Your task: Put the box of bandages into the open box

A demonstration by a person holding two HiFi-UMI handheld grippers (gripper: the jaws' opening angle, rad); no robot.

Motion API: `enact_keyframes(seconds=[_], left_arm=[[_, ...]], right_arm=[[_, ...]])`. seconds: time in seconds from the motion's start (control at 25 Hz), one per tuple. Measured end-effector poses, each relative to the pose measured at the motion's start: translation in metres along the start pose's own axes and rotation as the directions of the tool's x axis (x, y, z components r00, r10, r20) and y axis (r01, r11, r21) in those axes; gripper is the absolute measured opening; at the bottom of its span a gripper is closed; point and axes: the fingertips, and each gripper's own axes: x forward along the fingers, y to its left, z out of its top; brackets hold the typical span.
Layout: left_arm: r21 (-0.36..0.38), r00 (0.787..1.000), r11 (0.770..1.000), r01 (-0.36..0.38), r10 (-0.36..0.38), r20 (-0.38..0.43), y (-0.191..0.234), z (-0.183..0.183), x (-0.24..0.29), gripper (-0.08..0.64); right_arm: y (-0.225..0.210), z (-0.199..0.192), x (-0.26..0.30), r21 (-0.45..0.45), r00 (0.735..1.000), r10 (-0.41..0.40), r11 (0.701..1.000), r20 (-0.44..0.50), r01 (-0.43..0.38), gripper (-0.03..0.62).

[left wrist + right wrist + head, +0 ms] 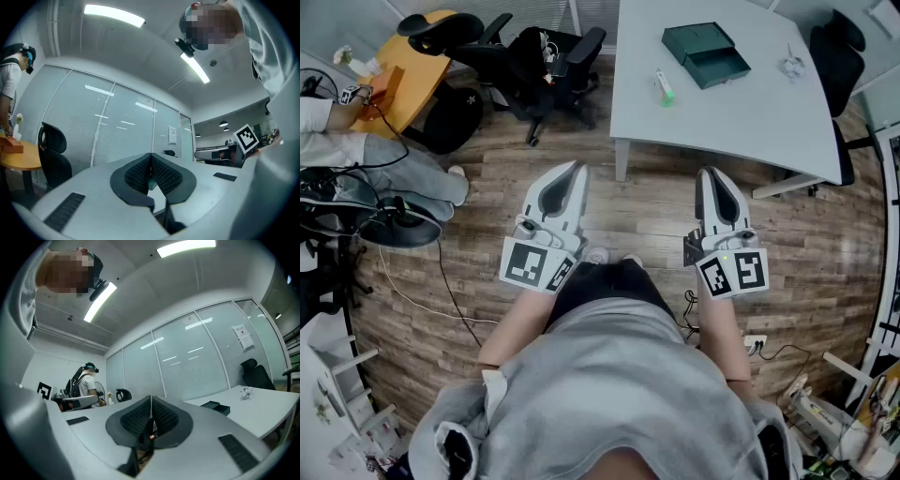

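Both grippers pressed together, nothing between jaws: left gripper (574, 169) and right gripper (711, 174) low by torso over wood floor, well apart from surface (741, 117).
Risks: reaching in without spreading jaws would shove target. It looks slim and light, so off-centre pinch could twist it or flick it off nearby surface edge.
Bandage box (664, 87): probably the small white oblong with green end, lying flat on surface near dark green open box (706, 54), not touching.
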Motion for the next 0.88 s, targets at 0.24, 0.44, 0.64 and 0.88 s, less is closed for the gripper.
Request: enact_keyframes(seconds=[0.24, 0.44, 0.64, 0.88], left_arm=[[-0.006, 1.000, 1.000, 0.025, -0.025, -0.014, -0.008, -0.003, -0.008, 0.018], [-0.008, 1.000, 1.000, 0.023, -0.023, -0.020, -0.016, -0.006, -0.003, 0.018], [0.003, 1.000, 1.000, -0.002, 0.002, -0.005, -0.027, -0.005, 0.003, 0.018], [0.014, 0.999, 0.999, -0.046, 0.046, 0.000, -0.038, -0.005, 0.009, 0.018]], right_arm=[[0.016, 0.016, -0.008, -0.039, 1.000, 0.003, 0.999, 0.030, -0.002, 0.052], [0.015, 0.021, -0.016, -0.046, 1.000, 0.018, 0.999, 0.025, -0.017, 0.052], [0.005, 0.026, -0.025, -0.015, 0.997, 0.064, 0.998, 0.046, -0.064, 0.054], [-0.017, 0.029, -0.033, 0.002, 0.995, 0.089, 0.996, 0.053, -0.090, 0.054]])
